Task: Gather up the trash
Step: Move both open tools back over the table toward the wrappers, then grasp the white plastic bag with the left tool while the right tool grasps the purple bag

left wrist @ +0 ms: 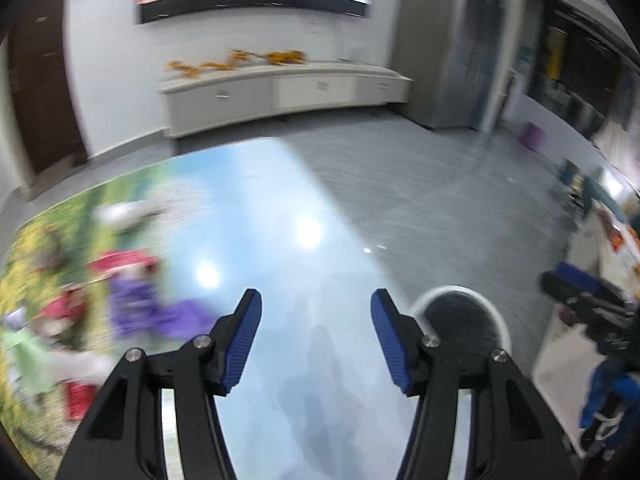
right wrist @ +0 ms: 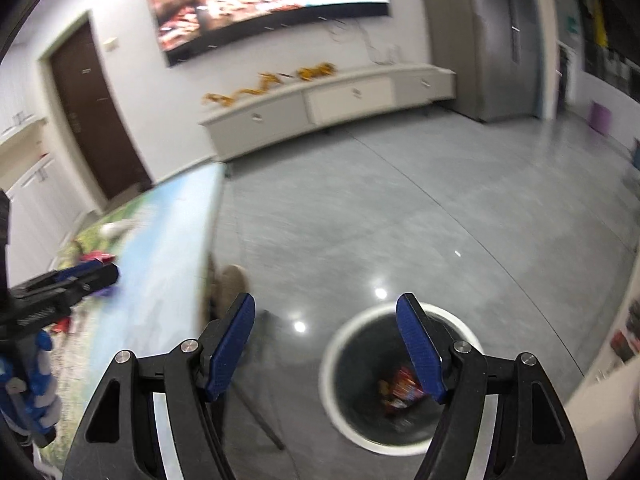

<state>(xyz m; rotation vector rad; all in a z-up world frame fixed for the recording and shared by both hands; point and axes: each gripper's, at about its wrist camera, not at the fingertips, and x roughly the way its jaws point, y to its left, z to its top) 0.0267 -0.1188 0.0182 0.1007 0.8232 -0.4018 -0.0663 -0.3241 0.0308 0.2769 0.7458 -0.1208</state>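
My left gripper (left wrist: 316,294) is open and holds nothing, above the glossy picture-printed table (left wrist: 280,240). Blurred trash lies on the table's left part: a purple wrapper (left wrist: 152,308), red wrappers (left wrist: 120,260) and a white crumpled piece (left wrist: 120,212). The round white-rimmed bin (left wrist: 500,320) stands on the floor right of the table. My right gripper (right wrist: 326,298) is open and empty, over the floor by the bin (right wrist: 340,340), where colourful wrappers (right wrist: 400,388) lie at the bottom. Each gripper shows at the edge of the other's view: the right one (left wrist: 576,288), the left one (right wrist: 96,272).
A low white cabinet (right wrist: 340,100) with yellow items runs along the far wall under a big screen (right wrist: 260,0). A brown door (right wrist: 96,120) is at the left and a tall grey cabinet (right wrist: 500,40) at the right. Grey floor (right wrist: 400,220) lies between. White furniture (left wrist: 580,340) stands at right.
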